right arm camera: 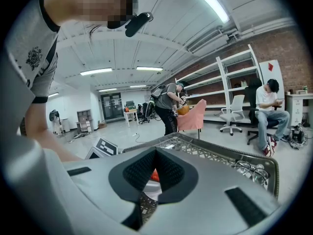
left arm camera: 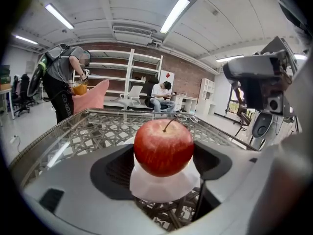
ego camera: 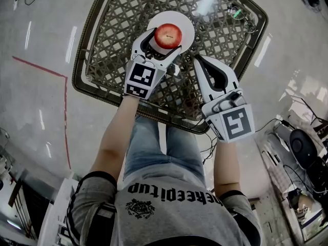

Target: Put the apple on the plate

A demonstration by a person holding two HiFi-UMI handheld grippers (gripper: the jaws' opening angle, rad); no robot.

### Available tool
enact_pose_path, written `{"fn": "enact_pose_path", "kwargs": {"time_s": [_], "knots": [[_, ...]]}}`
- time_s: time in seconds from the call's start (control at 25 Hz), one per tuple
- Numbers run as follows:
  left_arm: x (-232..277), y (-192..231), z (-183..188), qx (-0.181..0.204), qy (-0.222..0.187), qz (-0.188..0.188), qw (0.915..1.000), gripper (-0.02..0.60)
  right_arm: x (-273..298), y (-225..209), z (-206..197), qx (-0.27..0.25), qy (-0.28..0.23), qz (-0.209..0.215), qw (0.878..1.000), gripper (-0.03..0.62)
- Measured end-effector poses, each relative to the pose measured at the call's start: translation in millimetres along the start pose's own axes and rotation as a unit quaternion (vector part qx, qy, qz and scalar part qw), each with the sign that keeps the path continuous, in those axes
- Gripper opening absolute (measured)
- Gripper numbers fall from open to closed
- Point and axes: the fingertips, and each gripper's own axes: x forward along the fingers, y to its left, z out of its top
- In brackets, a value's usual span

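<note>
apple [ego camera: 168,35]: red, stem up, resting on the plate; in the left gripper view [left arm camera: 164,147] its underside meets the white dish.
plate [ego camera: 185,22]: small, white, round; sits on the far half of the surface, with bare rim showing beyond the apple; seen below the fruit from the left gripper [left arm camera: 146,187].
left gripper [ego camera: 163,44]: jaws reach over the plate, one on each side of the apple; in its own view [left arm camera: 164,155] both dark pads press against the fruit's flanks, so the jaws are clamped on it.
right gripper [ego camera: 199,63]: just beside the plate on the person's right, low over the surface; in its own view [right arm camera: 155,153] the jaws are pressed together at the tips with nothing between them; a sliver of red apple and white plate shows past them.
surface [ego camera: 113,29]: square table, glass top over a woven lattice, dark rim; ceiling lights mirrored in the glass.
spectacles [right arm camera: 253,170]: what looks like a pair, near the table's far corner, well apart from the plate.
person: bare forearms, grey shirt [ego camera: 169,204], blue jeans, close against the near edge of the table.
floor [ego camera: 41,101]: pale, glossy, with a thin red line [ego camera: 65,106].
background: white shelving [left arm camera: 142,75] on a brick wall.
</note>
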Motion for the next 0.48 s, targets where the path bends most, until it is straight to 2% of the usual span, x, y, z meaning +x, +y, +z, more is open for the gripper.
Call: {"fn": "enact_pose_path", "kwargs": {"time_s": [0.48], "knots": [[4.1, 0.9, -6.7, -0.001, 0.01, -0.001, 0.9999, 0.396, 1.2, -1.5, -0.6, 0.001, 0.001, 0.001, 1.0, -0.002]]}}
